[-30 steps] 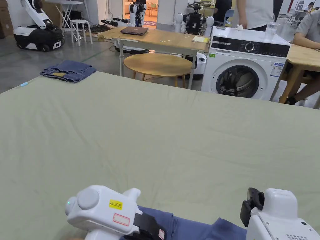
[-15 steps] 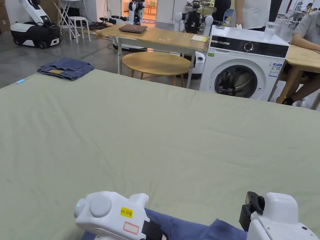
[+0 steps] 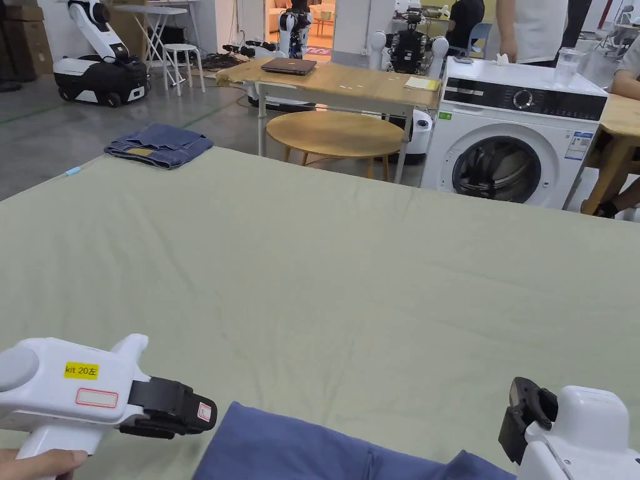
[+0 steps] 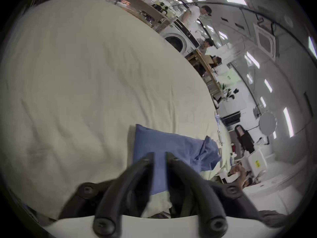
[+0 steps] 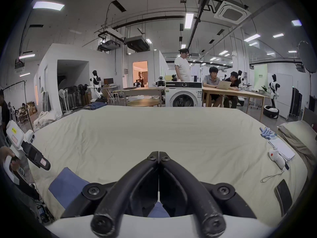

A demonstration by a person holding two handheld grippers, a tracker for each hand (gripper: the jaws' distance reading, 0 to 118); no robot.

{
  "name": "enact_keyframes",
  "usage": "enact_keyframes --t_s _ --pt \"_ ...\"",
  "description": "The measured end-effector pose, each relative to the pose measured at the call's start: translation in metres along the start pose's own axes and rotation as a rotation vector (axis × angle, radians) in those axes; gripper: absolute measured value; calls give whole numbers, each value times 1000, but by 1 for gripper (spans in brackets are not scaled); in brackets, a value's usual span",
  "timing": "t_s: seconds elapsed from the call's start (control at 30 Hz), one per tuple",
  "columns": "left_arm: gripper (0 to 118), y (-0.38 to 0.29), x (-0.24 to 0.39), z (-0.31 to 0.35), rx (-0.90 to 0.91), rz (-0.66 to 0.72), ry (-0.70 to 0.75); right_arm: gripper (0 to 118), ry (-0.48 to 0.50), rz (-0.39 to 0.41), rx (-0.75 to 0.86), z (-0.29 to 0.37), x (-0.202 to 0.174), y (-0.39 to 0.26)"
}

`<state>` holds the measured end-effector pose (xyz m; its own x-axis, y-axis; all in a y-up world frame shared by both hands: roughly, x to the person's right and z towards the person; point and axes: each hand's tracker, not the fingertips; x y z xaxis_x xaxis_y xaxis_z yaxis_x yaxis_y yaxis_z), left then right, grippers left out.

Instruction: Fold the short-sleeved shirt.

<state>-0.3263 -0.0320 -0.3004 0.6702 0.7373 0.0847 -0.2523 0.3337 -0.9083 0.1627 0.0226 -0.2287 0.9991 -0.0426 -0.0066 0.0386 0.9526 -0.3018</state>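
Hovering at the lower left of the head view, the left gripper (image 3: 187, 415) is pointing toward the blue shirt (image 3: 294, 450), which is lying at the bottom centre on the pale green sheet (image 3: 325, 269). In the left gripper view its jaws are standing slightly apart with the shirt's blue cloth showing in the gap, nothing pinched, so it looks to be lining up on the shirt's near edge. At the lower right, the right gripper (image 5: 159, 154) is sitting low over the shirt; in its own view its jaws are meeting at the tips with no cloth between them. That hand seems to be waiting, keeping clear. A wide bare stretch of sheet is lying beyond the shirt, likely left open for spreading and folding. Folded jeans (image 3: 159, 145) are resting apart at the upper left.
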Motion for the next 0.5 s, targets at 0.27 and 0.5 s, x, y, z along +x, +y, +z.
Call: enact_keyframes --t_s 0.27,0.5 --pt "66 -12 -38 -45 -122 109 -100 0 -12 4 4 1 -4 -1" --pt "54 -25 -49 -81 -138 175 -347 0 -23 3 -10 -1 -3 -3"
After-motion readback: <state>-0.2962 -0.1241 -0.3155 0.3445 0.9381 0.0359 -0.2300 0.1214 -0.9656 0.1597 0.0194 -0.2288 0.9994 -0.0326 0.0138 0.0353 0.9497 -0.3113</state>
